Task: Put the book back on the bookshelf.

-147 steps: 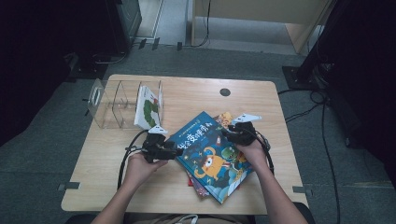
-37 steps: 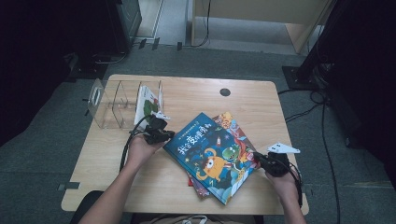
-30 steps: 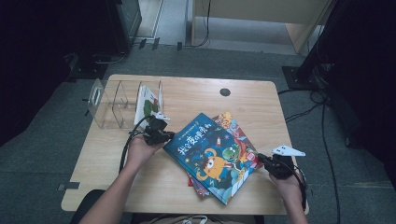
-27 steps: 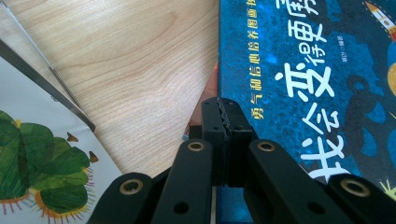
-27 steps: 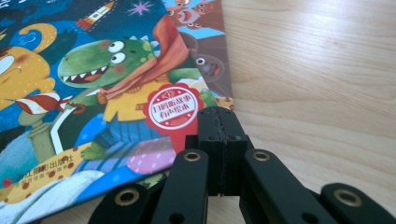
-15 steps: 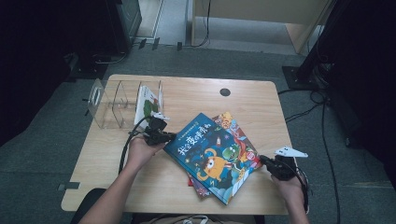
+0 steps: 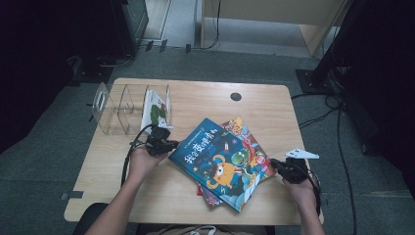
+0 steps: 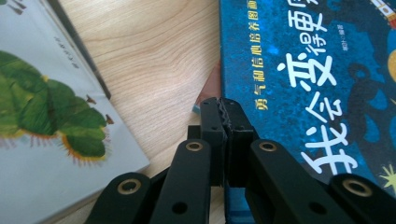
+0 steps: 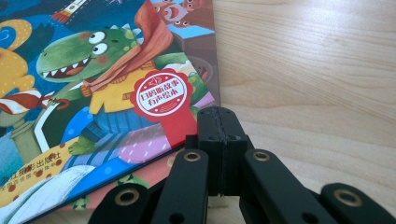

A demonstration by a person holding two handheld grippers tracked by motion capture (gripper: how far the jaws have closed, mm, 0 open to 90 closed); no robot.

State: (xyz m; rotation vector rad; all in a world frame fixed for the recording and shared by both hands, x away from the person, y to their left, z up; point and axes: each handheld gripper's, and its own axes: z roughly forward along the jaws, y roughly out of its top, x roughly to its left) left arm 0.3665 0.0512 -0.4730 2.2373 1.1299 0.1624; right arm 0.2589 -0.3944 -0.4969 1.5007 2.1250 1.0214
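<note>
A blue picture book [image 7: 220, 156] lies askew on top of a small stack of books [image 7: 239, 127] in the middle of the wooden table [image 7: 205, 100]. My left gripper [image 7: 165, 144] sits at the blue book's left corner. In the left gripper view its jaws [image 8: 223, 105] are pressed together over the cover's edge [image 8: 317, 70], with nothing seen between them. My right gripper [image 7: 277, 165] rests by the stack's right corner. In the right gripper view it [image 9: 219, 114] is shut just off the blue book's corner with the red seal [image 9: 161, 95].
A clear acrylic rack [image 7: 115, 110] stands at the back left of the table, with a green caterpillar book [image 7: 156, 105] in its right slot, close to my left gripper [image 8: 46, 116]. A round cable hole [image 7: 236, 96] is at the back. Bare wood lies right of the stack [image 9: 317, 70].
Since the oldest frame my right gripper has left the blue book's far corner and come back to the stack's right side. The left gripper shifted slightly. Over the last second nothing has moved.
</note>
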